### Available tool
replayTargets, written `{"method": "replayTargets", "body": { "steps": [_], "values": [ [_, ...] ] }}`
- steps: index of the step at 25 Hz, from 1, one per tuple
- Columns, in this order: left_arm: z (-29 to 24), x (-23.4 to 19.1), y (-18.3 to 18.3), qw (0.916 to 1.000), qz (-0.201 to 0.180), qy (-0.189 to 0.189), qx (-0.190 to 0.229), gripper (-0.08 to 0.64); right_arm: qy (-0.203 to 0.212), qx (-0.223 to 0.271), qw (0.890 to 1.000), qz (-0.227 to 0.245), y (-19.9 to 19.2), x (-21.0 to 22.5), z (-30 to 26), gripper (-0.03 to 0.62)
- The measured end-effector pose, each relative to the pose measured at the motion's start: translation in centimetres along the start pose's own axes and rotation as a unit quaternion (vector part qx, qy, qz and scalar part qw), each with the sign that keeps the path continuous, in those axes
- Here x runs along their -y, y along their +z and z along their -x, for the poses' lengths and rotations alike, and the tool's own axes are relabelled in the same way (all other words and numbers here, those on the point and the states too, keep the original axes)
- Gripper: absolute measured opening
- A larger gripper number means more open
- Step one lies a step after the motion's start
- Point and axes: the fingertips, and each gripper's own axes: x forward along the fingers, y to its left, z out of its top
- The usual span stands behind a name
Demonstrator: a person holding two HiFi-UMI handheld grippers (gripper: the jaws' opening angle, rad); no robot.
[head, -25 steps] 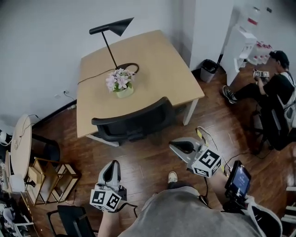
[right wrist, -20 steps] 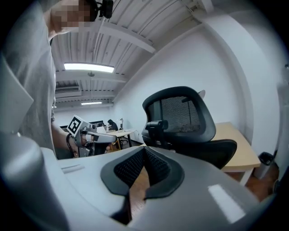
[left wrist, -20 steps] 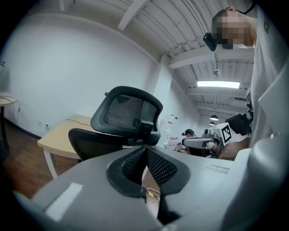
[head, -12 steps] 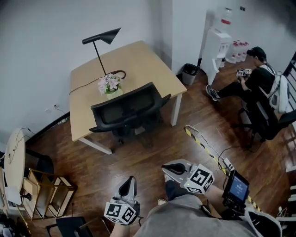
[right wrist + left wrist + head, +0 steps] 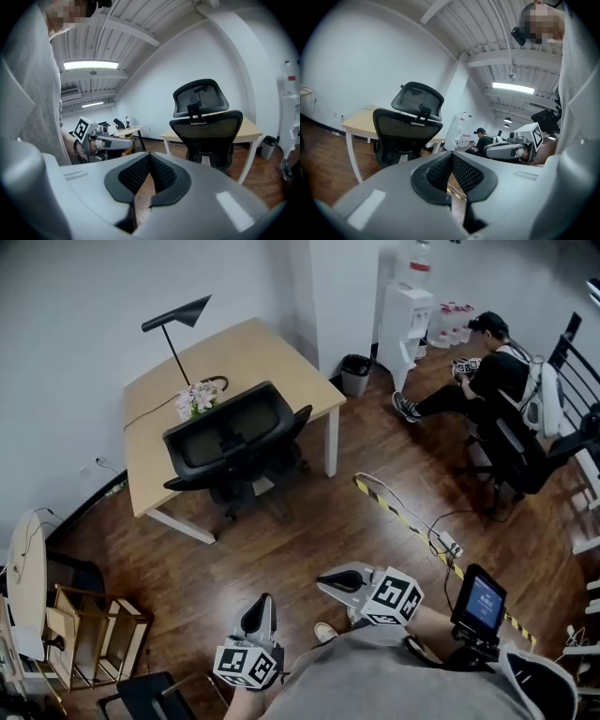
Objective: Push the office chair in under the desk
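Holding the left gripper [image 5: 262, 607] and the right gripper [image 5: 326, 581] low over the dark wooden floor [image 5: 309, 521], both with ribbed pads pressed fully together, clamping nothing and touching nothing. Pointing both toward the office chair [image 5: 234, 442], well apart from it. Showing in the head view alone the desk [image 5: 267, 352] top with its black lamp [image 5: 178, 317] and flowers [image 5: 195, 399], plus a seated person [image 5: 487, 381] near the water dispenser [image 5: 405, 315] at right. Showing in the left gripper view the right gripper [image 5: 511, 150] alongside, and in the right gripper view the left gripper [image 5: 110, 143], along with the chair's headrest [image 5: 200, 98] rising upright above the backrest. Standing at the desk's near edge, backrest turned toward the grippers, seat facing the desk, backrest width running along that edge.
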Motion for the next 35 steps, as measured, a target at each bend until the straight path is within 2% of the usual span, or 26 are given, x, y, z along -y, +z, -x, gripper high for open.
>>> {"method": "replayTargets", "body": {
  "steps": [14, 27, 35],
  "values": [
    [-1.3, 3.3, 0.9, 0.9997, -0.023, 0.003, -0.006, 0.002, 0.014, 0.001, 1.000, 0.004, 0.1, 0.2, 2.4, 0.006],
    [-2.0, 3.8, 0.1, 0.9998, -0.022, 0.004, -0.001, 0.002, 0.011, 0.013, 1.000, 0.010, 0.4, 0.8, 2.7, 0.005],
    [-1.6, 4.7, 0.9, 0.9996, -0.028, 0.008, 0.002, 0.002, 0.009, 0.022, 1.000, 0.019, 1.0, 0.5, 3.1, 0.006]
  ]
}}
